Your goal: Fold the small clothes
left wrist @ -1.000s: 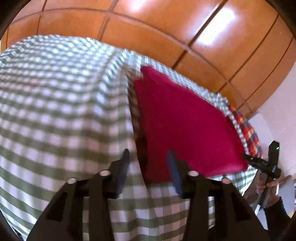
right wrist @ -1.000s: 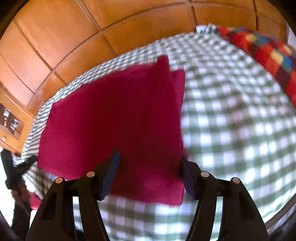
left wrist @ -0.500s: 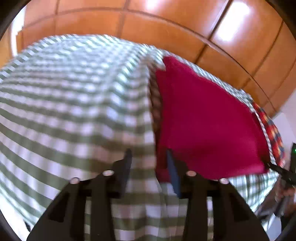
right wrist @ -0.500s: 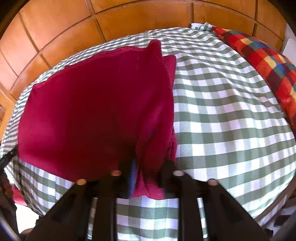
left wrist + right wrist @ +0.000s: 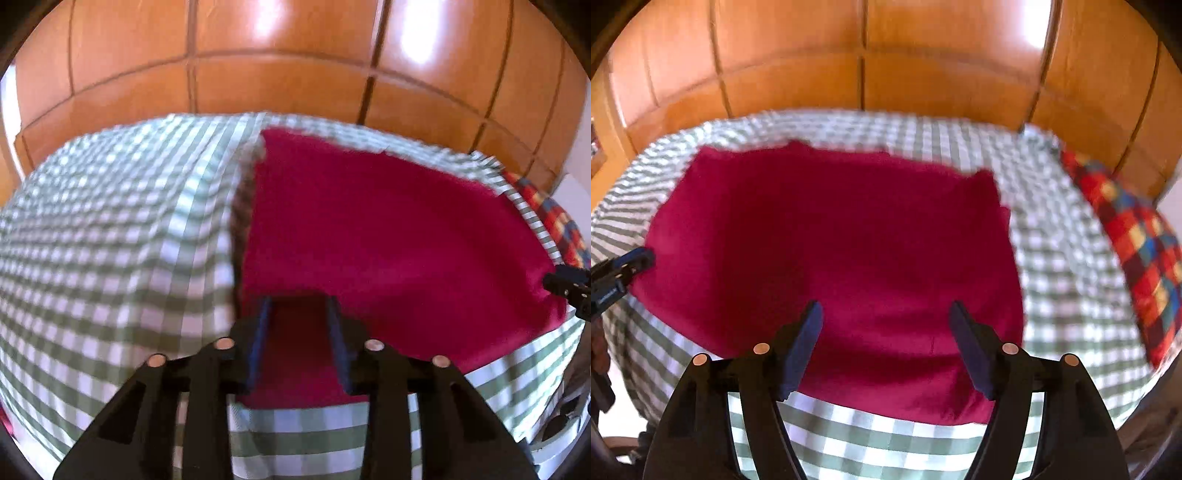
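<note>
Now our left tool (image 5: 298, 317), jaws narrowing around the crimson garment (image 5: 831, 258), may bunch it; our right tool (image 5: 884, 325) has just opened, empty.

My left gripper (image 5: 298, 308) and right gripper (image 5: 885, 314) look alike: glossy black plastic frames, dark blue pads lining the fingers (image 5: 805, 343), round copper-coloured pins (image 5: 374, 346) on top.

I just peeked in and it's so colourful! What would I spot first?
The big dark-red cloth lying flat in the middle of the green-and-white checked bedcover. Next, the bright patchwork pillow at the right edge, and the shiny orange wooden wall behind the bed.
</note>
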`<act>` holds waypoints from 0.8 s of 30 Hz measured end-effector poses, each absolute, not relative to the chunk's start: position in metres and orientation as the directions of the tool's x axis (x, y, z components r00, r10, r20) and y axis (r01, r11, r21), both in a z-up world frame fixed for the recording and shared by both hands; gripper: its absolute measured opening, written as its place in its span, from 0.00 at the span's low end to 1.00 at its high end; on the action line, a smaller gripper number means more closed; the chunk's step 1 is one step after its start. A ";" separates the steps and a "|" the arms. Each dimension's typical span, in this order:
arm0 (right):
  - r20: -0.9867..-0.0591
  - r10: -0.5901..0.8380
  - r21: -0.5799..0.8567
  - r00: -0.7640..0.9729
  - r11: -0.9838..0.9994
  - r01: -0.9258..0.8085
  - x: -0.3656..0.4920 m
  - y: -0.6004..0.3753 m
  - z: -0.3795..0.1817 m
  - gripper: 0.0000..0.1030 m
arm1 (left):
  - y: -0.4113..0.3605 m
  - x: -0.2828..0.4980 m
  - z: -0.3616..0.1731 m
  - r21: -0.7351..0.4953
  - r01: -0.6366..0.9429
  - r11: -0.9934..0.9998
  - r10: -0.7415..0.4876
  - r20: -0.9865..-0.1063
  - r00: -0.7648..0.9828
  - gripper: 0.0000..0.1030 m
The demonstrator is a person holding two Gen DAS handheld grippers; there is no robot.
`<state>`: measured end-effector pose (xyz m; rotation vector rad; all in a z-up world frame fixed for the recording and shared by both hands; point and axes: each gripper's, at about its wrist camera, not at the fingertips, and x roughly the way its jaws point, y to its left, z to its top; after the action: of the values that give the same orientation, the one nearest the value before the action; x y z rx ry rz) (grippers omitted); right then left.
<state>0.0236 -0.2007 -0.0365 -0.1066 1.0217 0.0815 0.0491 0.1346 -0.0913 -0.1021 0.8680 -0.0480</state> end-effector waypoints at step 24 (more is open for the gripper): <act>-0.880 0.081 0.176 0.467 0.971 0.164 0.011 -0.312 -0.078 0.63 | 0.129 0.038 -0.090 -0.139 -0.036 0.990 -0.083 -0.755 0.650 0.43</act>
<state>0.0109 -0.3125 -0.0777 0.2506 1.0867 -0.0514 0.0384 0.1292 -0.0905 -0.1458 0.8633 -0.0268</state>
